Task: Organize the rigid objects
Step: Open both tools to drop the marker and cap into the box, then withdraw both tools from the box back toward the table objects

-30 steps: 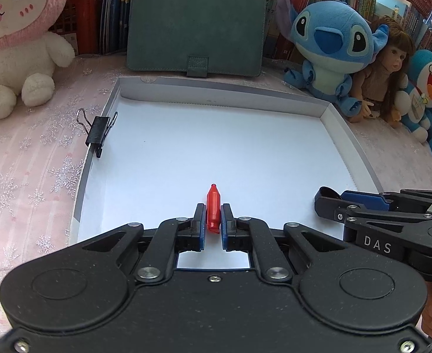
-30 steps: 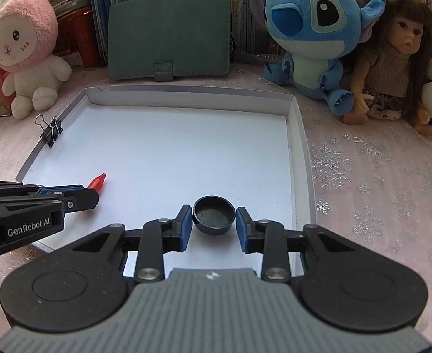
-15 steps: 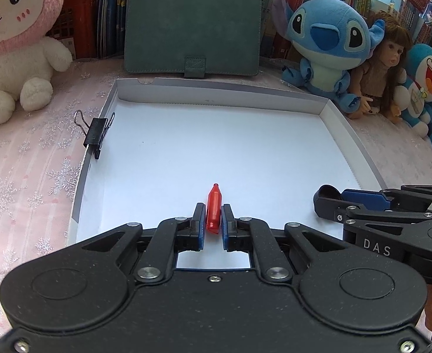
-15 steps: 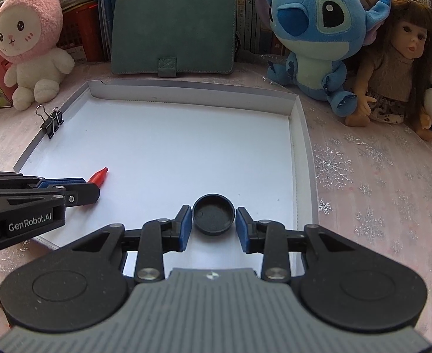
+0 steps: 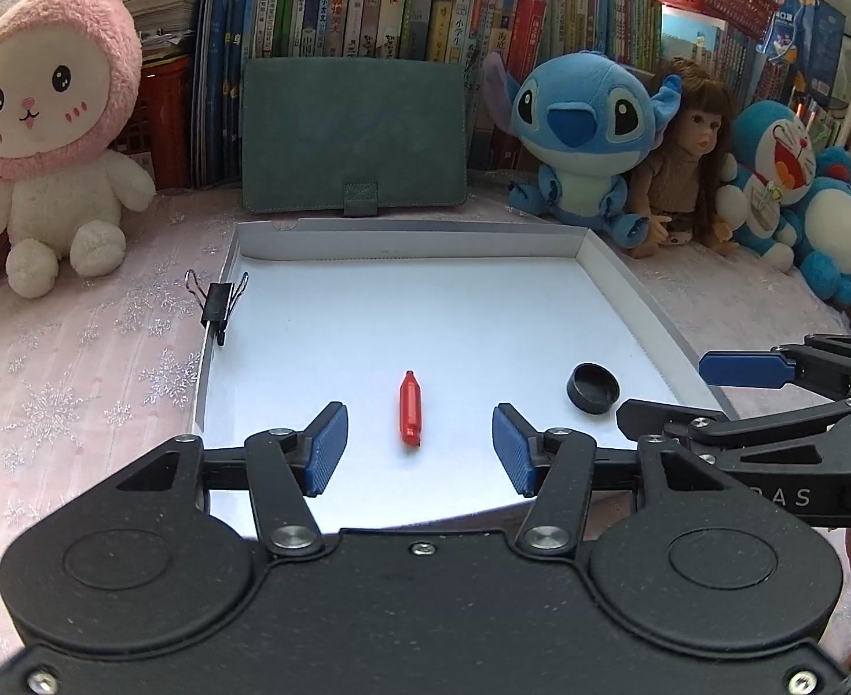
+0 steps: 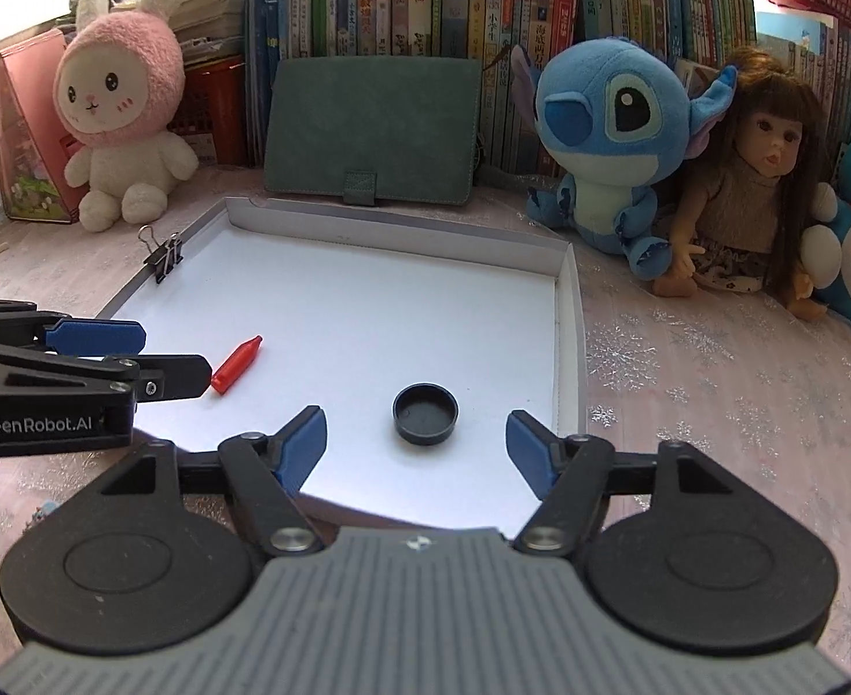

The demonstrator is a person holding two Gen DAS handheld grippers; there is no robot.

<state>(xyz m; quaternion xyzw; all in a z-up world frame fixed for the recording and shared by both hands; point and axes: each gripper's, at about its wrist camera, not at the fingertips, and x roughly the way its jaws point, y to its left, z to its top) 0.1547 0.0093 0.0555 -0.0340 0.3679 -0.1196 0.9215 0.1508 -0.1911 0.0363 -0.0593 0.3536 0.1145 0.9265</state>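
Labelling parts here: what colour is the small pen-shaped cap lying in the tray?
Red; the cap shows best in the left wrist view.

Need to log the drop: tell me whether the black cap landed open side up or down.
Open side up. The black cap lies in the white tray, its raised rim ringing a hollow interior, in the right wrist view.

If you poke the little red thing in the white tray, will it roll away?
Probably a little. The small red bottle-shaped plastic piece lies on its side on the smooth white cardboard tray, so a sideways nudge may roll it. It looks stiff and light, and the tray's raised rim should stop it.
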